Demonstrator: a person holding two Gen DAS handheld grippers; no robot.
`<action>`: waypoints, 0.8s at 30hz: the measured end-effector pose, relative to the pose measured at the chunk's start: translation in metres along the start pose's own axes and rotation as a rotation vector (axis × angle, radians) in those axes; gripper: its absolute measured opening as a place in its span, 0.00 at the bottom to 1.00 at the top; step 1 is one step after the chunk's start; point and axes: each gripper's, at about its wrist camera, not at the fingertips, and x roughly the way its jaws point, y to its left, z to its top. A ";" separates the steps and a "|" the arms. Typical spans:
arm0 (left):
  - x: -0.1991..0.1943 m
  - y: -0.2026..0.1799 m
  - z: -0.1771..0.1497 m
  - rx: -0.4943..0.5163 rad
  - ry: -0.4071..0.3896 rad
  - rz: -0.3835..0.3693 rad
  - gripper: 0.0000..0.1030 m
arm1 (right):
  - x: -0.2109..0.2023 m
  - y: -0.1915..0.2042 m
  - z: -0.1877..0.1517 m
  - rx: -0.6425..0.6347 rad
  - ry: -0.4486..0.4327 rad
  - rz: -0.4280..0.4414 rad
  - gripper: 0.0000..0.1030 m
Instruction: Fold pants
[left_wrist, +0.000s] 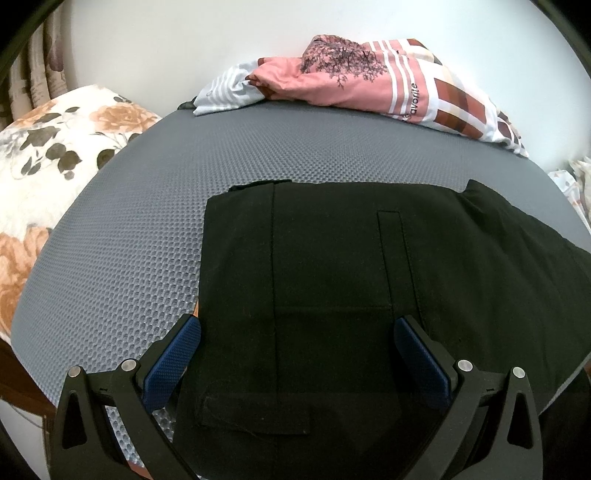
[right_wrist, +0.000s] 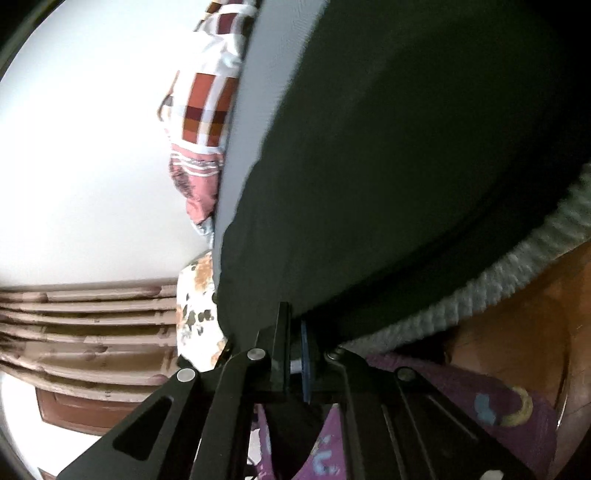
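Observation:
Black pants (left_wrist: 332, 258) lie flat on a grey textured mat (left_wrist: 129, 221), waistband end at the left, a back pocket and belt loop showing. My left gripper (left_wrist: 295, 332) is open, its blue-padded fingers (left_wrist: 177, 354) spread over the near edge of the pants, holding nothing. In the right wrist view, which is rolled sideways, my right gripper (right_wrist: 295, 332) is shut on an edge of the black pants (right_wrist: 388, 166), which fill most of that view. The grey mat's edge (right_wrist: 498, 277) runs beneath the fabric.
A pink and white patterned cloth (left_wrist: 351, 77) lies bunched at the mat's far edge against a white wall; it also shows in the right wrist view (right_wrist: 203, 122). A floral pillow (left_wrist: 48, 158) sits left of the mat. Curtains (right_wrist: 85, 321) hang beyond.

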 end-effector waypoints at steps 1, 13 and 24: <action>0.000 0.000 0.000 -0.001 -0.002 0.000 1.00 | -0.004 -0.001 -0.001 -0.006 0.000 -0.015 0.02; 0.000 0.000 0.000 0.000 -0.001 0.001 1.00 | -0.015 -0.027 0.006 0.109 -0.063 0.042 0.28; 0.000 0.000 0.000 -0.001 -0.002 -0.001 1.00 | 0.003 -0.030 0.010 0.158 -0.120 0.083 0.34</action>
